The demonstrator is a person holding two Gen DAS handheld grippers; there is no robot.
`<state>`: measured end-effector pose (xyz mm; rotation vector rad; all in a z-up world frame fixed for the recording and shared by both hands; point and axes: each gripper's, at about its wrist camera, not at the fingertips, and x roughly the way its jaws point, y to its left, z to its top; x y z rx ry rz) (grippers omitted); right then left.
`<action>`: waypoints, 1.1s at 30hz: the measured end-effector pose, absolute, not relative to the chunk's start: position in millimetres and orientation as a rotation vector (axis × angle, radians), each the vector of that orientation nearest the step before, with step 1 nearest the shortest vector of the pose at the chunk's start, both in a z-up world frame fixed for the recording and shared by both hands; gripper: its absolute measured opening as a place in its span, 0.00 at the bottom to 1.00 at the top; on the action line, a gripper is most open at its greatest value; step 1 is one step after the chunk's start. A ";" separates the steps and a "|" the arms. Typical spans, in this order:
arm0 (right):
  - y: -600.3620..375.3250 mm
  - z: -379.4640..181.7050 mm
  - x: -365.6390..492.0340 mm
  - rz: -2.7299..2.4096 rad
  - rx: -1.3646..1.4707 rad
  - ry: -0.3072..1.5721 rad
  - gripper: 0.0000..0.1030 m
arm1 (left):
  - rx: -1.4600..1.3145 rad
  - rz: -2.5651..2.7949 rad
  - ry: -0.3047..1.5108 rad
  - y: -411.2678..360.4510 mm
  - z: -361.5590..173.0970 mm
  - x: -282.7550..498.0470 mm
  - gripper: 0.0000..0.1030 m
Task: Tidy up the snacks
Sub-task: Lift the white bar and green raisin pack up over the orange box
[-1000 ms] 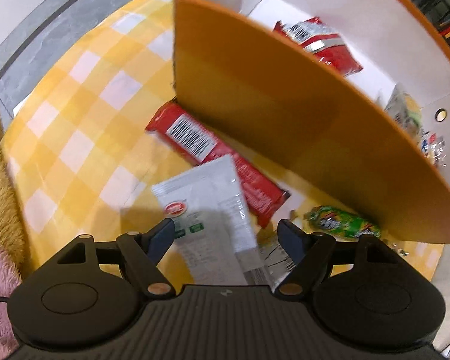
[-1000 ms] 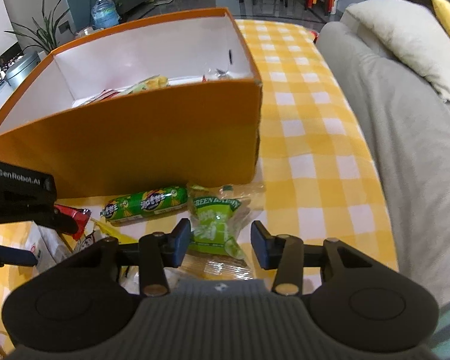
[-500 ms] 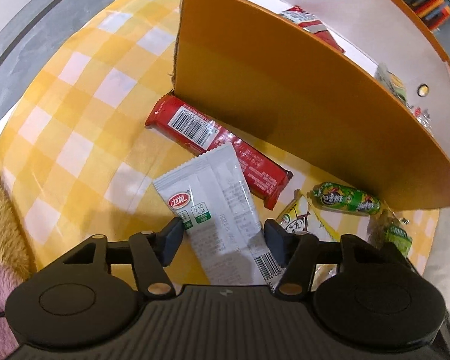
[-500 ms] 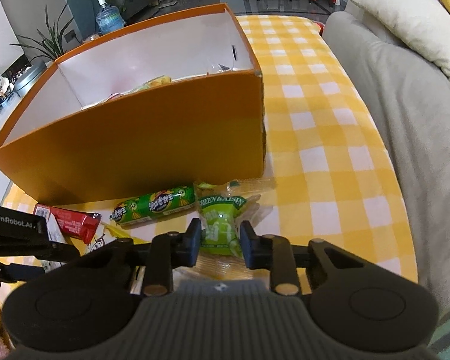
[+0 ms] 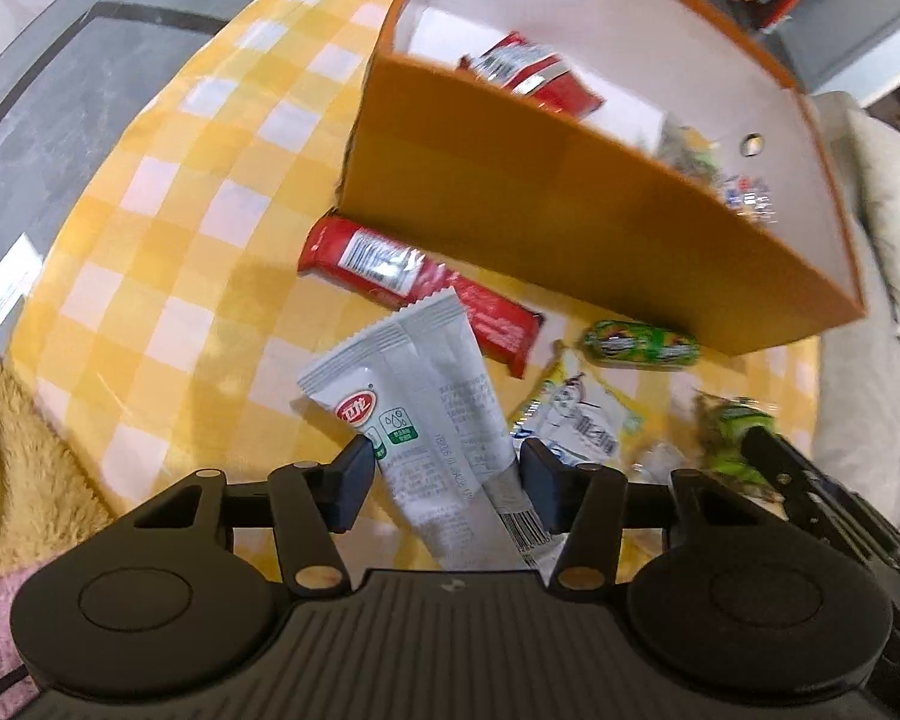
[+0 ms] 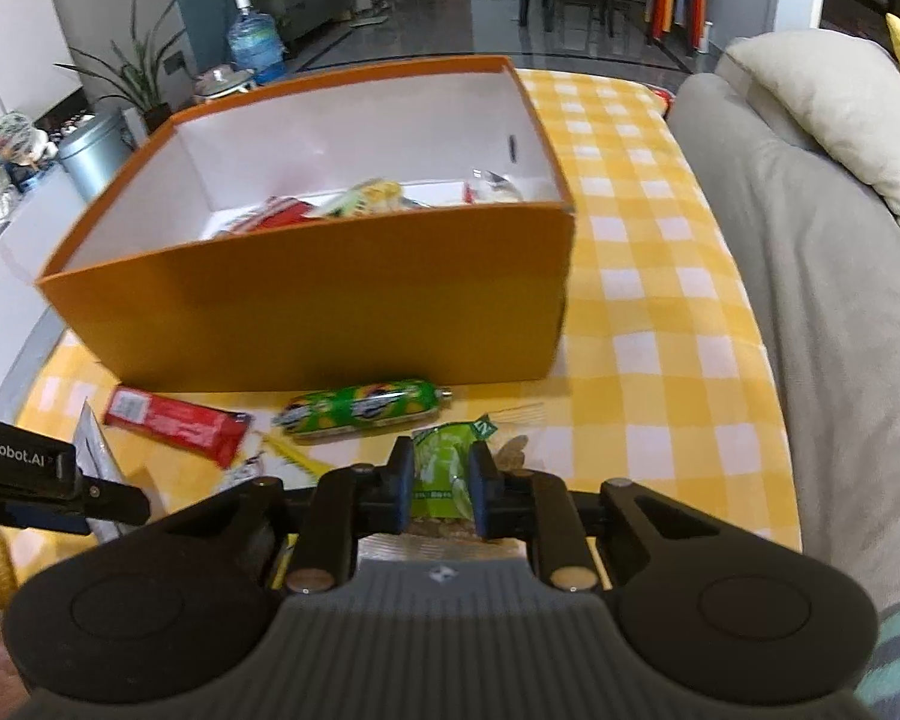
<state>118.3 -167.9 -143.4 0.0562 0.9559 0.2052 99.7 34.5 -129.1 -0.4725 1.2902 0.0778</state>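
green snack packet in the right gripper (grey packet in the left gripper)

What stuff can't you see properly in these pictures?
- Box floor: in both views the near orange wall hides most of it, so the snacks inside can't be counted.
- White packet: left view, its lower end is hidden behind the left tongs.
- Green packet: right view, the right tongs cover its sides; its print is too blurred to read.
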 end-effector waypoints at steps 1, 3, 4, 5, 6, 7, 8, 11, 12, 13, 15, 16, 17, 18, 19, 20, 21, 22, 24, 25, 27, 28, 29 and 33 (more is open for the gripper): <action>-167.5 -140.6 116.3 0.219 0.071 0.956 0.14 | -0.468 0.063 1.280 34.1 -124.2 98.7 0.58; -166.1 -135.9 112.5 0.236 0.095 0.958 0.14 | -0.459 0.039 1.258 33.5 -114.9 95.0 0.58; -164.5 -133.0 111.0 0.243 0.101 0.956 0.14 | -0.455 0.028 1.247 34.0 -109.4 94.2 0.58; -163.3 -130.1 108.8 0.249 0.104 0.953 0.14 | -0.452 0.012 1.232 34.1 -104.2 92.9 0.57; -162.0 -127.3 107.0 0.253 0.104 0.950 0.14 | -0.447 -0.002 1.221 34.4 -100.4 91.3 0.57; -160.8 -124.4 105.3 0.257 0.105 0.946 0.14 | -0.439 -0.013 1.210 34.1 -95.6 90.2 0.56; -159.5 -121.8 103.7 0.260 0.107 0.942 0.14 | -0.429 -0.024 1.196 33.7 -90.9 88.7 0.56; -157.6 -113.4 99.9 0.271 0.118 0.930 0.14 | -0.413 -0.053 1.157 31.7 -81.1 87.4 0.56; -156.8 -110.3 98.9 0.276 0.120 0.924 0.14 | -0.417 -0.063 1.146 31.5 -77.6 87.1 0.55; -155.5 -106.7 97.1 0.282 0.119 0.916 0.14 | -0.420 -0.070 1.138 30.2 -76.7 87.7 0.55; -153.5 -100.1 93.5 0.291 0.112 0.898 0.14 | -0.418 -0.082 1.116 30.5 -69.0 87.9 0.55; -152.4 -95.7 92.2 0.294 0.108 0.886 0.14 | -0.414 -0.086 1.104 30.5 -65.2 87.8 0.55; -152.0 -91.1 90.6 0.295 0.106 0.875 0.14 | -0.409 -0.090 1.091 30.7 -59.9 87.8 0.55; -152.1 -87.1 90.7 0.297 0.104 0.864 0.14 | -0.405 -0.095 1.074 30.8 -54.2 88.5 0.55; -151.5 -82.6 90.5 0.299 0.101 0.852 0.14 | -0.401 -0.098 1.062 31.1 -50.6 89.2 0.55; -150.6 -77.0 90.4 0.302 0.093 0.835 0.14 | -0.397 -0.103 1.049 31.5 -45.7 90.7 0.55; -150.7 -72.0 90.9 0.304 0.084 0.822 0.13 | -0.392 -0.109 1.036 31.8 -39.8 92.6 0.55; -150.0 -66.8 91.3 0.307 0.076 0.806 0.13 | -0.385 -0.113 1.023 31.5 -34.0 94.2 0.55; -148.7 -56.1 93.4 0.315 0.061 0.774 0.13 | -0.362 -0.125 0.995 30.0 -22.2 100.3 0.55; -147.2 -50.8 95.0 0.319 0.050 0.760 0.13 | -0.354 -0.130 0.984 29.7 -17.8 103.2 0.55; -144.0 -42.2 99.5 0.331 0.026 0.735 0.13 | -0.338 -0.141 0.962 27.4 -7.0 112.1 0.55; -142.2 -38.1 102.3 0.337 0.014 0.723 0.13 | -0.330 -0.145 0.953 25.9 -4.0 116.0 0.55; -140.6 -34.3 105.1 0.343 0.002 0.714 0.13 | -0.319 -0.150 0.942 24.6 0.8 121.4 0.55; -134.6 -21.3 117.1 0.362 -0.045 0.676 0.13 | -0.271 -0.163 0.925 18.7 13.2 138.9 0.55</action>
